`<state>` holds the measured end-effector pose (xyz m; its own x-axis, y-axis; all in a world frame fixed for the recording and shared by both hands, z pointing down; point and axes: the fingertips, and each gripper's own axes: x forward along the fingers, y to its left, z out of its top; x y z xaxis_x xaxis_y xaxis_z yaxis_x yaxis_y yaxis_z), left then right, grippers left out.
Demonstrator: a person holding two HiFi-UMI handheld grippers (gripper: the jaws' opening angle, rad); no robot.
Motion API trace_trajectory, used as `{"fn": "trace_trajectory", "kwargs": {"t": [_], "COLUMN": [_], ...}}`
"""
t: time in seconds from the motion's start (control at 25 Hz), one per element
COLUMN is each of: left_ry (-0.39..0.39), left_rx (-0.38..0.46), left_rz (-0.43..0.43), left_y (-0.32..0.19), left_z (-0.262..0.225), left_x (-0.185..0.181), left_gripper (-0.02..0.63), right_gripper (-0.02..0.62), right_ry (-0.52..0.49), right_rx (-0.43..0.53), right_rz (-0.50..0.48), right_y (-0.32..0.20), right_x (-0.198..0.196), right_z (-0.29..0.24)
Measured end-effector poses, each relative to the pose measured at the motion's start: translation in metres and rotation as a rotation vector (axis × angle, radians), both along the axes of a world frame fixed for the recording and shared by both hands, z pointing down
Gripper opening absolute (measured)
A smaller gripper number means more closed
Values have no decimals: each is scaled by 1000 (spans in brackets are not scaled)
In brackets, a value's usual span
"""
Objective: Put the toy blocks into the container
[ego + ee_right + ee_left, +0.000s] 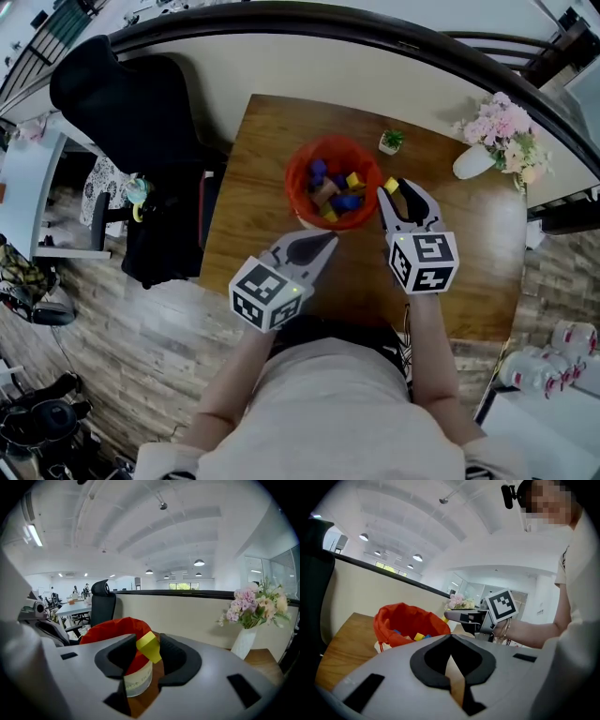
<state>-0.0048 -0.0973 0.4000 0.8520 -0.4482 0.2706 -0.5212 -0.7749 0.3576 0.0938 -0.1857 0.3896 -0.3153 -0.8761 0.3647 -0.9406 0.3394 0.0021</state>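
The step in hand looks like the carry of one block to the bin. The right gripper (395,191) pinches a yellow block (149,646) between its fingers (174,652). The block sits high at the fingertips, tilted, with one corner poking above them.

Just ahead of those fingertips and a little to their left stands the red container (298,178) on the wooden table (267,131). In the head view the block appears beside the container's right rim, not over the opening. How far above the rim it hangs cannot be told. Other blocks (335,194), blue, yellow and brown, already lie inside.

The left gripper (328,240) has its fingers pressed together at the tips with nothing between them, and the container's near wall lies just beyond them. Farther out past the right fingers, well apart from them, are a small potted plant (391,141) and a vase of pink flowers (473,161).

The next move probably calls for bringing the right fingertips leftward until the block hangs over the red opening, then spreading the fingers so that it drops among the others
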Motion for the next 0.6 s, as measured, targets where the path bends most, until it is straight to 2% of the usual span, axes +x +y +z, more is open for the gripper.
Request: {"fn": "trace_trajectory", "kwargs": {"t": [0.28, 0.6], "left_ry": [22, 43], "left_rx": [17, 49], "left_rz": [-45, -93], "left_y": [-4, -16], "left_z": [-8, -21], "left_x": [-17, -34], "left_gripper": [14, 14], "right_gripper": [164, 160], "right_ry": [20, 13], "right_rx": [49, 118], "right_rz": [-29, -128], "right_y": [-5, -10], "right_x": [-14, -53], "right_z": [-22, -52]}}
